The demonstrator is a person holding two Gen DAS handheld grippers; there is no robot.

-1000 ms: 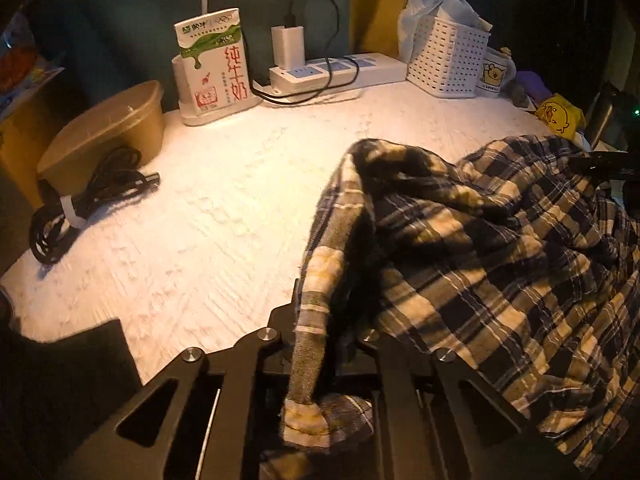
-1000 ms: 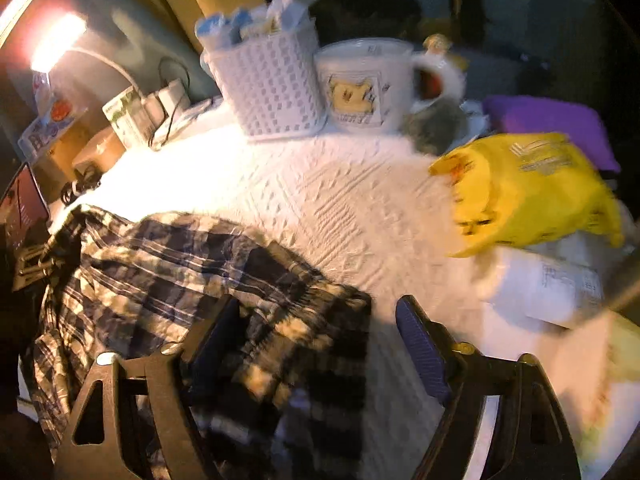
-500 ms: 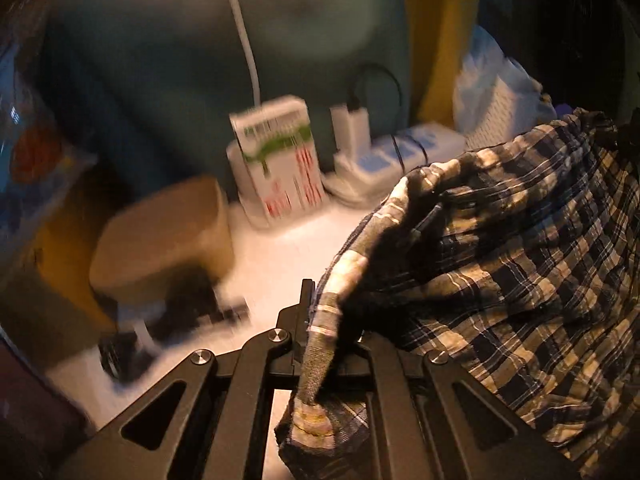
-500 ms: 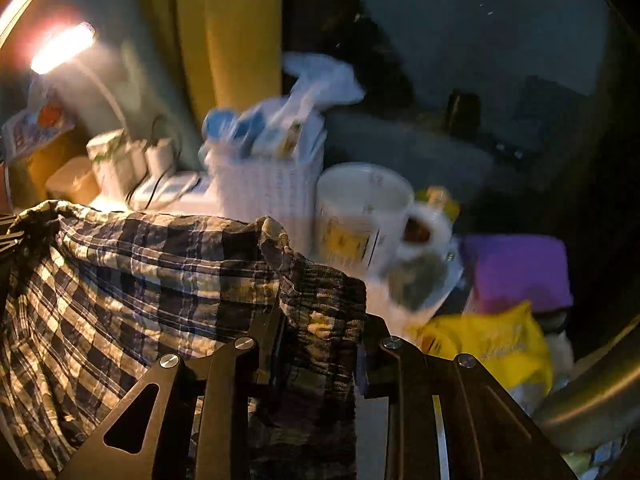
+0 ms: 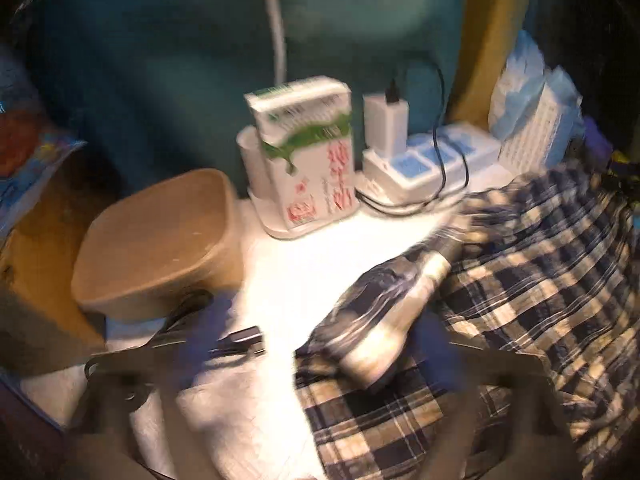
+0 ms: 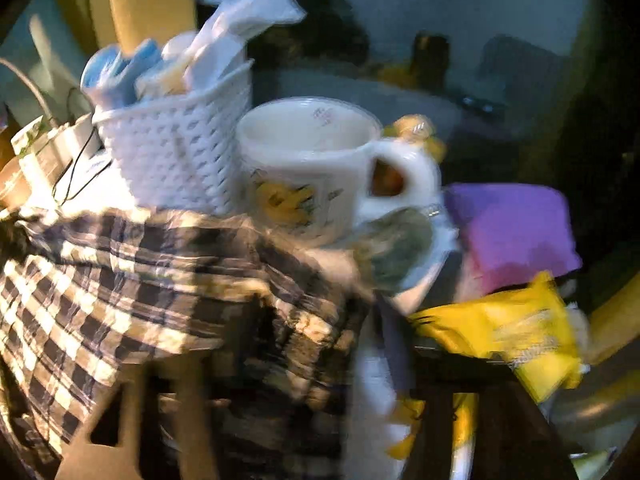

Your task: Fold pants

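The plaid pants (image 5: 532,276) lie on the white tabletop (image 5: 304,276), spread to the right in the left wrist view. Their rolled waistband edge (image 5: 384,320) lies loose between the jaws of my left gripper (image 5: 320,360), which stand wide apart, blurred. In the right wrist view the pants (image 6: 120,280) cover the left half. A bunched corner (image 6: 304,320) sits between the jaws of my right gripper (image 6: 320,360), which also stand apart; the blur hides whether it touches them.
A milk carton (image 5: 308,156), power strip with charger (image 5: 420,160), brown bowl (image 5: 160,240) and black cable (image 5: 208,336) stand at the back left. A white basket (image 6: 176,152), mug (image 6: 312,168), purple item (image 6: 516,228) and yellow packet (image 6: 512,332) crowd the right.
Both grippers were shut on the lifted pants half a second ago. Now both have opened and the cloth has dropped onto the table. Both views are blurred by motion.
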